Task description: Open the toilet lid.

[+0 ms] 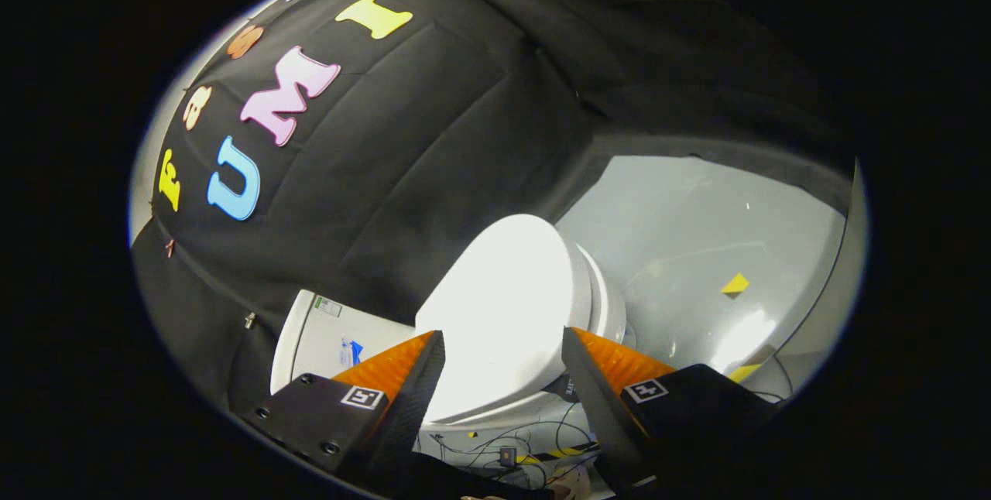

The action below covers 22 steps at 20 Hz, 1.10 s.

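Tongs (503, 345) gape wide before closed toilet lid (503, 306).

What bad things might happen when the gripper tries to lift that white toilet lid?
1. The gripper is open, with the smooth, glossy toilet lid just ahead between its fingers; nothing is gripped, so the lid might slip off and drop back shut.
2. The tank and the black cloth wall sit close behind the lid, so a fast swing could bang it into them.
3. Loose cables lie on the floor below the fingers and might snag.
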Each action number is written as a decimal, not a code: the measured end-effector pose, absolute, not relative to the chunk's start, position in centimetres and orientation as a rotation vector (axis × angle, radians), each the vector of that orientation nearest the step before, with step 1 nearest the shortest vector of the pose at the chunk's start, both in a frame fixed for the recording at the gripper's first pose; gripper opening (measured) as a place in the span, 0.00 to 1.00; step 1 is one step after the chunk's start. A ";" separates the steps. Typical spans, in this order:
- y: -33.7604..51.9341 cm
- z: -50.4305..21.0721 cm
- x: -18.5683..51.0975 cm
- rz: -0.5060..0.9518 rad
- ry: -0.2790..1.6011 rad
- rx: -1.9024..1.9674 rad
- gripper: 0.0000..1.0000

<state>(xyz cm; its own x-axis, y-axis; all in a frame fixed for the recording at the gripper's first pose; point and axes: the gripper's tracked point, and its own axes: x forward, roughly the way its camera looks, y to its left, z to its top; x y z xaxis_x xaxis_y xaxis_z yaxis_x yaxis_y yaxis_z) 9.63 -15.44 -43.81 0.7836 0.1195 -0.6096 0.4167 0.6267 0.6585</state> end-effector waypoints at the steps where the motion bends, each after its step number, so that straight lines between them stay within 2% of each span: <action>1: -15.6 -45.0 9.3 -0.196 0.685 0.909 0.97; 7: -15.5 -52.1 8.2 -0.237 0.764 1.037 0.97; 12: -14.4 -55.3 7.1 -0.229 0.807 1.126 0.89; 13: -14.3 -55.7 7.2 -0.220 0.810 1.147 0.81; 15: -13.6 -56.5 7.2 -0.202 0.820 1.193 0.78; 17: -13.2 -57.2 7.2 -0.197 0.827 1.240 0.62; 19: -12.9 -57.6 7.1 -0.200 0.828 1.278 0.59; 21: -12.8 -57.6 7.2 -0.189 0.810 1.315 0.36; 22: -12.7 -57.5 7.4 -0.182 0.798 1.329 0.36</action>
